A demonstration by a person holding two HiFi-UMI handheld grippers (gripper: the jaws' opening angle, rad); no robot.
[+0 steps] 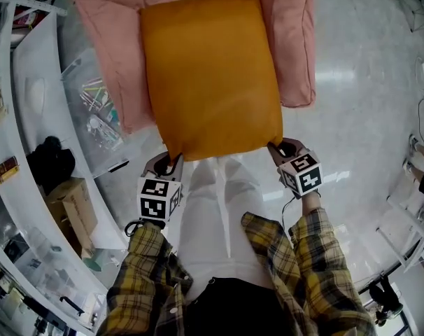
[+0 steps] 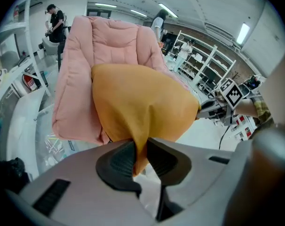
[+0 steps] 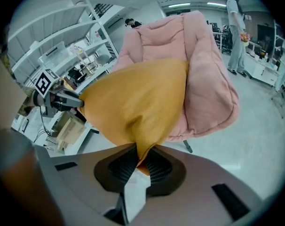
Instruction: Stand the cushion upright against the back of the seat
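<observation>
An orange cushion [image 1: 210, 75] hangs lifted over the seat of a pink padded chair [image 1: 112, 61], its near edge toward me. My left gripper [image 1: 171, 161] is shut on the cushion's near left corner; in the left gripper view the fabric [image 2: 138, 112] is pinched between the dark pads [image 2: 118, 163]. My right gripper [image 1: 276, 148] is shut on the near right corner, where the cloth [image 3: 133, 102] narrows into the ribbed pads [image 3: 156, 166]. The chair's back [image 2: 114, 41] rises behind the cushion.
White shelving [image 1: 30, 138] with boxes and bags runs down the left. A cardboard box [image 1: 75, 205] stands by it. Glossy floor [image 1: 366, 68] lies to the right of the chair, with more racks [image 1: 411, 208] at the far right. People stand in the background [image 2: 55, 20].
</observation>
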